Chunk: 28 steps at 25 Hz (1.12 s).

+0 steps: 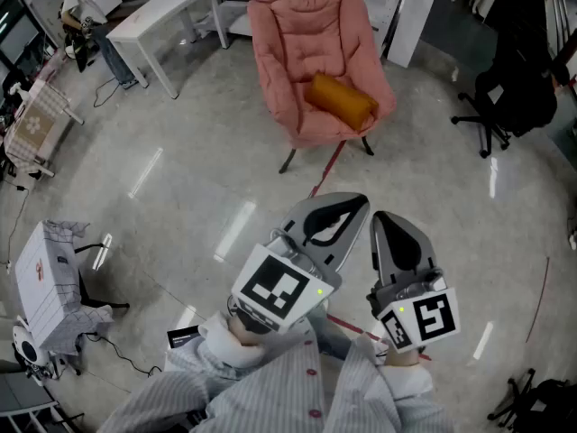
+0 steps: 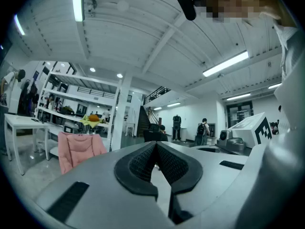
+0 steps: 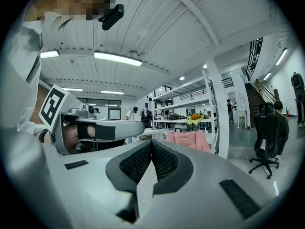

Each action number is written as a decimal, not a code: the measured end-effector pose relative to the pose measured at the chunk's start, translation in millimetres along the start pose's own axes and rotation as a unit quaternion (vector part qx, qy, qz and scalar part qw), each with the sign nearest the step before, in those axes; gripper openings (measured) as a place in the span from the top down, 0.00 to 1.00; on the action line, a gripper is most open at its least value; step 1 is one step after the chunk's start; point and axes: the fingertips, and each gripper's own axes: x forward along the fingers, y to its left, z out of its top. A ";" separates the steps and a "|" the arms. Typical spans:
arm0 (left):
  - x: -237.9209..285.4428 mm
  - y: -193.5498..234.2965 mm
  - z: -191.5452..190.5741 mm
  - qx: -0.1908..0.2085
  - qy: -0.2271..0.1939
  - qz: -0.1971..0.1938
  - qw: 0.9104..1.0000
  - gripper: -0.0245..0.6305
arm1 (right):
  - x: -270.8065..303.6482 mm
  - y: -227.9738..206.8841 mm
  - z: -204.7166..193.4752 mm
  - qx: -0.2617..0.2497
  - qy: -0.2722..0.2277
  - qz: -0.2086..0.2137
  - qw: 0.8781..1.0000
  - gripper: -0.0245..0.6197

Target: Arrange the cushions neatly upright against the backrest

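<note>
A cushion [image 1: 341,100] lies on the armchair [image 1: 295,34] seat.

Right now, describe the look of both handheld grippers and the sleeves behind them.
The left gripper and right gripper are smooth pale grey shells that taper to rounded tips. Black ribbed pads line the jaws. Each gripper carries a white cube printed with black square markers. The sleeves belong to a light, finely striped shirt with small reddish buttons.

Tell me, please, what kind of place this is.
Probably a large open office or lab hall: a white desk, a black office chair on a polished floor, tall shelving and a staircase to an upper level.
</note>
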 end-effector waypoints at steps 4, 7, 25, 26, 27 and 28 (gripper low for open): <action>1.6 -4.6 0.3 -0.002 -0.001 0.001 1.000 0.95 | -4.8 -1.0 0.5 0.002 -0.003 0.003 1.000 0.94; 4.8 -6.5 -1.1 -0.002 0.000 0.005 1.000 0.95 | -7.5 -5.1 0.1 0.003 -0.004 0.007 1.000 0.94; 11.8 0.9 0.5 -0.003 -0.013 0.053 0.998 0.95 | -9.6 -27.6 -7.3 0.014 -0.003 0.026 1.000 0.94; 14.3 6.7 -1.2 -0.003 -0.013 0.056 0.998 0.95 | -4.2 -30.0 -9.5 0.015 -0.003 0.027 1.000 0.94; 17.4 13.1 -2.6 -0.003 -0.012 0.058 0.998 0.95 | 1.9 -33.0 -11.4 0.016 -0.003 0.028 0.999 0.94; 21.2 20.1 -3.5 -0.003 -0.012 0.060 0.998 0.95 | 8.6 -36.4 -12.6 0.017 -0.002 0.028 0.999 0.94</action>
